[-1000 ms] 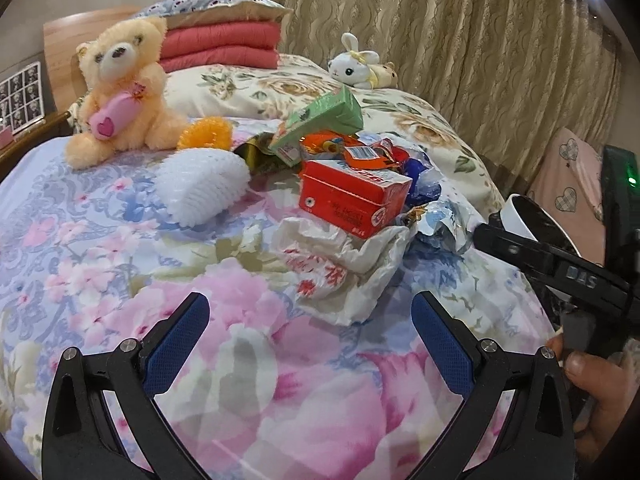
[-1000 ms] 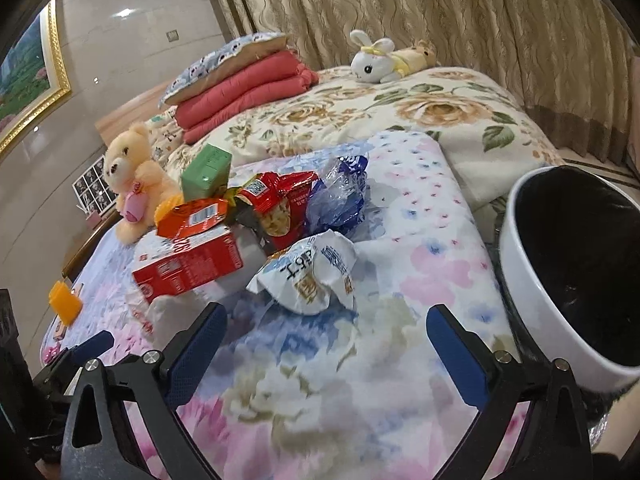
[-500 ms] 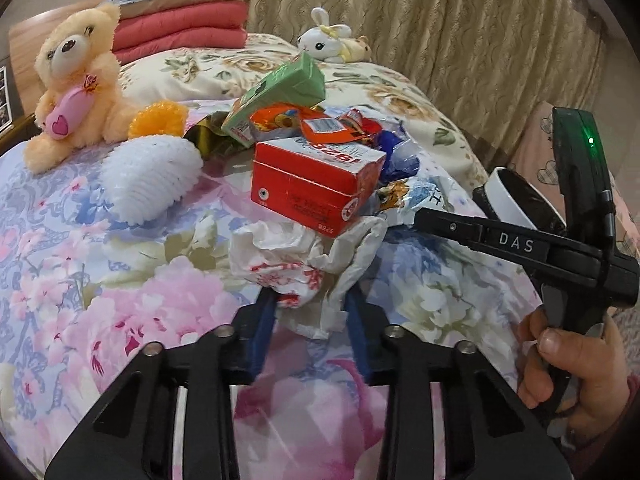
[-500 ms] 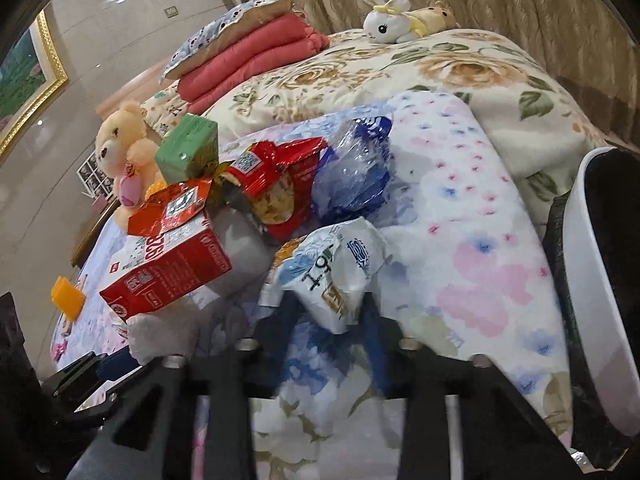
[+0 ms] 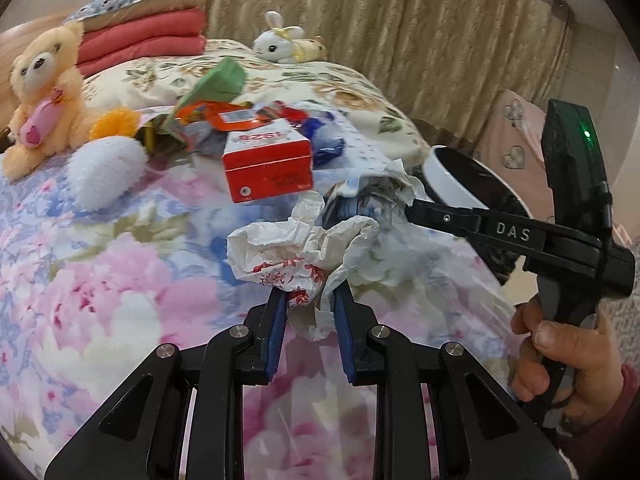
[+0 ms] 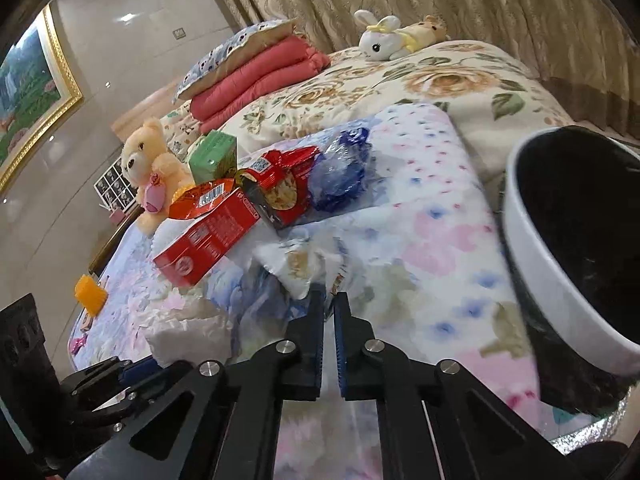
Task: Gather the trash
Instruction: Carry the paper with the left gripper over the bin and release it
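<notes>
On a flowered bedspread, the left gripper (image 5: 308, 300) is closing its blue pads on a crumpled white plastic bag (image 5: 304, 248). Just right, the right gripper (image 6: 328, 300) pinches a white and blue wrapper (image 6: 296, 268). The white bin (image 6: 560, 264) waits farther right, nearer the right hand.

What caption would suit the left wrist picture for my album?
Left claw closing on a crumpled white bag over a floral bedspread, right claw gripping a wrapper beside it.
</notes>
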`<move>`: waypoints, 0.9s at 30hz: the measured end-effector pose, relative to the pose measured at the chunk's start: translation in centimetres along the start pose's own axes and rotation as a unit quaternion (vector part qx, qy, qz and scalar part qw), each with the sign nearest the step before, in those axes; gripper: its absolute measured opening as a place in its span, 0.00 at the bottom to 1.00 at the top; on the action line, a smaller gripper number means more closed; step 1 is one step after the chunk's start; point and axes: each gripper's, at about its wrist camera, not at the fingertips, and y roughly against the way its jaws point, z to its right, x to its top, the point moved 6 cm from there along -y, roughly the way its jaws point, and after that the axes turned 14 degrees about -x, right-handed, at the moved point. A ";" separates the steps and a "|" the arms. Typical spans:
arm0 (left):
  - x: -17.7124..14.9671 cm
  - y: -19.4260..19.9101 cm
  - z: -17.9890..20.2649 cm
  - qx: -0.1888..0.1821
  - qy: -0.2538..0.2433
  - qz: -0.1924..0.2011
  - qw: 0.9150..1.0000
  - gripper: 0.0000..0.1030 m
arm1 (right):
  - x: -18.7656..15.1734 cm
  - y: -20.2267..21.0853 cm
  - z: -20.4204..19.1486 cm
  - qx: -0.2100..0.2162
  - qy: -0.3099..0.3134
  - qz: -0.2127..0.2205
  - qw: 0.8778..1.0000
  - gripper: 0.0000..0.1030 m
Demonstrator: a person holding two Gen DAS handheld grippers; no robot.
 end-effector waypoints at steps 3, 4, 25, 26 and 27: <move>0.4 -0.4 0.7 -0.008 -0.001 0.000 1.000 0.21 | 0.1 1.0 1.0 -0.007 -0.003 0.010 1.000 0.03; 0.4 -0.5 0.9 -0.010 -0.001 0.001 1.000 0.21 | 0.1 1.2 1.2 -0.008 -0.005 0.012 1.000 0.03; 2.8 -2.8 6.4 -0.047 -0.044 -0.004 0.998 0.21 | 1.8 6.6 8.9 -0.041 -0.066 0.069 0.995 0.02; 3.0 -3.0 6.7 -0.050 -0.047 -0.005 0.998 0.21 | 1.9 6.8 9.3 -0.044 -0.070 0.072 0.994 0.02; 3.2 -3.2 7.2 -0.053 -0.051 -0.006 0.997 0.21 | 2.0 7.1 9.9 -0.047 -0.074 0.074 0.993 0.02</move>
